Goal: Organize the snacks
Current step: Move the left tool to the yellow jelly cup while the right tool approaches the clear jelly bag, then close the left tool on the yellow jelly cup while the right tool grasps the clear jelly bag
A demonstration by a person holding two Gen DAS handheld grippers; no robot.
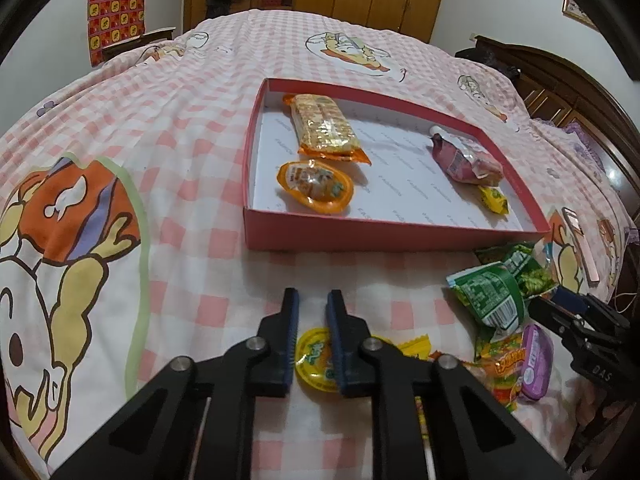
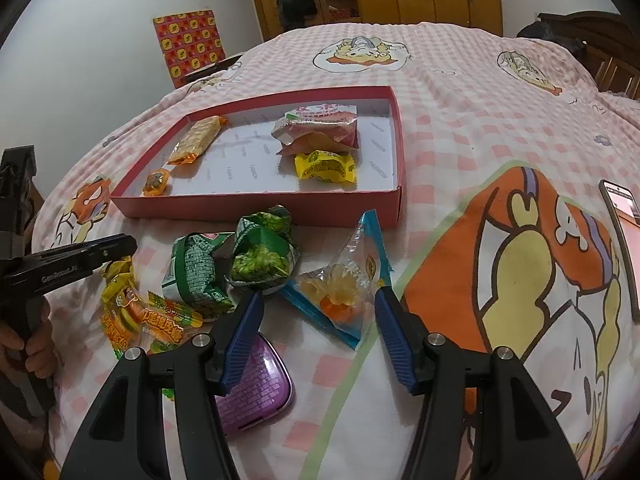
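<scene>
Snacks beside red box [image 1: 360,236] on bed.
Left claw [image 1: 313,300] nearly closed over yellow jelly cup [image 1: 314,364], grip uncertain; right claw [image 2: 318,300] spread wide around blue-edged packet [image 2: 344,280].

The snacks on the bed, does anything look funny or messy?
Nothing is spilled or torn. A phone lies on the bedspread beside the snacks, and it is no snack. The green packets look crumpled.
</scene>
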